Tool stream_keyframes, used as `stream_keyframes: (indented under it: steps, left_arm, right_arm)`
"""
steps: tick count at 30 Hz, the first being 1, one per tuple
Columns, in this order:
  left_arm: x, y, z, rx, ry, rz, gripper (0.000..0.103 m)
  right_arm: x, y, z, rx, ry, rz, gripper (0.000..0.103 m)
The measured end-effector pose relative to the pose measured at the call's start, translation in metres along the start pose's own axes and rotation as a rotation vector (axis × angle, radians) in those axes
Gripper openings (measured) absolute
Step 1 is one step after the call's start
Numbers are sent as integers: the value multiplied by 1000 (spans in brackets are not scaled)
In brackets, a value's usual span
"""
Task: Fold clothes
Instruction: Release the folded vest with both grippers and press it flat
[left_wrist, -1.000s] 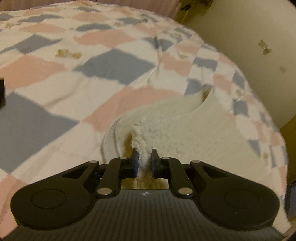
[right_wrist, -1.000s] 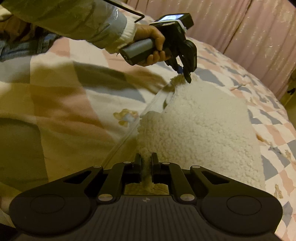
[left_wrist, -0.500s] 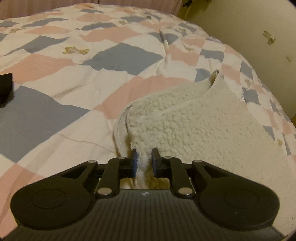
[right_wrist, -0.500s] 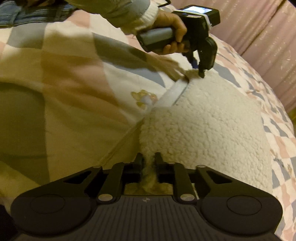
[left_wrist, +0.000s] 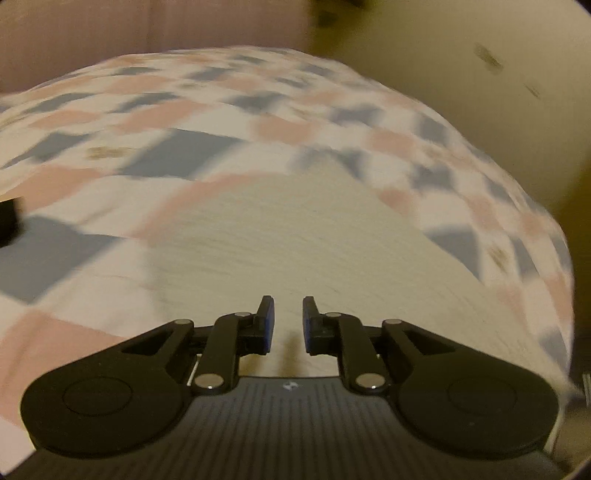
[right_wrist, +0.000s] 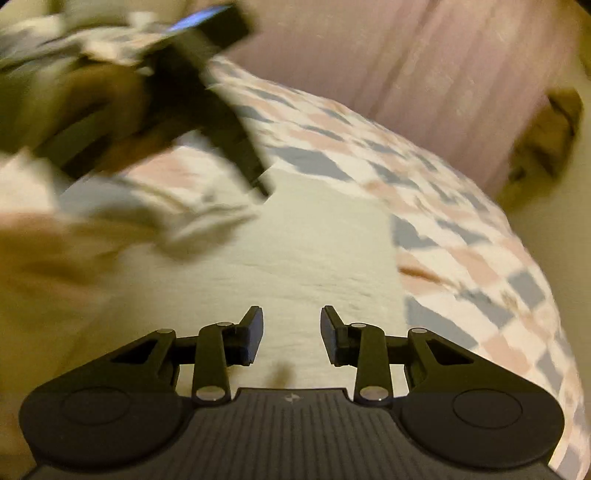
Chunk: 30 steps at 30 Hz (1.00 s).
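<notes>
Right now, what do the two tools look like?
Both match: black linkage arms with silver pivot pins, round black side housings and a ribbed dark grey base with a small white logo. The left tool shows blue pads; the right tool has dark pads.

Your cream fleece garment (left_wrist: 280, 236) is plain, with no pattern you can make out through the blur. Under it, the bedspread (left_wrist: 155, 122) is a patchwork of pink, grey-blue and white squares, with small tan motifs on a few white ones. Your grippers are black, and the left gripper (left_wrist: 287, 325) has blue pads (left_wrist: 269, 325). Behind the bed you have a dusty pink curtain (right_wrist: 424, 74) and a pale yellowish wall (left_wrist: 461, 55).
</notes>
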<state>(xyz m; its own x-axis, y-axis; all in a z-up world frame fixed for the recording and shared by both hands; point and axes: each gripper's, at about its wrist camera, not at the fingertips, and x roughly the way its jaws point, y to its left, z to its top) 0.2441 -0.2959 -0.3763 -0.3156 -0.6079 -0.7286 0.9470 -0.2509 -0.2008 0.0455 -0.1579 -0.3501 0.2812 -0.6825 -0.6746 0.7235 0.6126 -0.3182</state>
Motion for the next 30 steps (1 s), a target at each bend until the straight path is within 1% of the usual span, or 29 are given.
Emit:
stream_keyframes:
  steps: [2,3,4,5,7,9,11,13,14,15,17,19,20,21,23,24,26,27,28,30]
  left_arm:
    - [10,-16,-13,29,50,3,14]
    - [13,-21,-21,39,70,15,14]
    - [12,-23,-30,43,82,29,14]
    - [10,-23,-39,42,91,40,14]
    - [3,-21,-55,11,106,48,14]
    - [-8,-22,-73,-15,145,63,14]
    - [-20,-29,-89,-2,177,109,14]
    - [-36,-35,-92,1,192,149,14]
    - [-44,-37,-87,-7,178,168,14]
    - [-51,-38,-80,-14,152,182,14]
    - [-58,-43,-62,-14,82,193,14]
    - [-50,-49,-45,10,26,207,15]
    - [-42,-52,-38,22,9,212,15]
    - [-32,-54,-33,29,-2,214,15]
    - [-11,-57,-23,45,-15,216,15]
    - [0,-57,-24,54,-4,225,16]
    - [21,-55,-31,67,36,263,17]
    - [29,-54,-36,63,51,275,17]
    - [32,-51,-41,45,54,279,18]
    - [27,-50,-47,-2,55,292,19]
  right_arm:
    - [10,-22,1,55,22,42,34]
    - [11,-28,0,69,35,64,37]
    - [14,-31,-4,80,63,68,38]
    - [20,-34,-10,98,127,64,38]
    - [33,-38,-36,125,289,42,38]
    - [23,-40,-53,132,316,72,38]
    - [8,-42,-64,116,329,98,37]
    - [-6,-53,-56,110,285,121,35]
    - [-12,-58,-51,108,262,132,35]
    - [-16,-65,-46,110,220,133,35]
    - [-6,-86,-28,108,131,122,35]
    - [20,-105,-8,118,56,127,35]
    - [32,-112,-1,120,26,138,34]
    - [48,-118,5,109,24,147,29]
    - [77,-126,15,85,29,174,24]
    - [90,-130,15,83,36,199,23]
    - [111,-134,0,82,77,251,23]
    - [119,-134,-9,67,120,271,21]
    - [122,-133,-21,47,144,283,20]
    - [109,-135,-36,27,123,280,20]
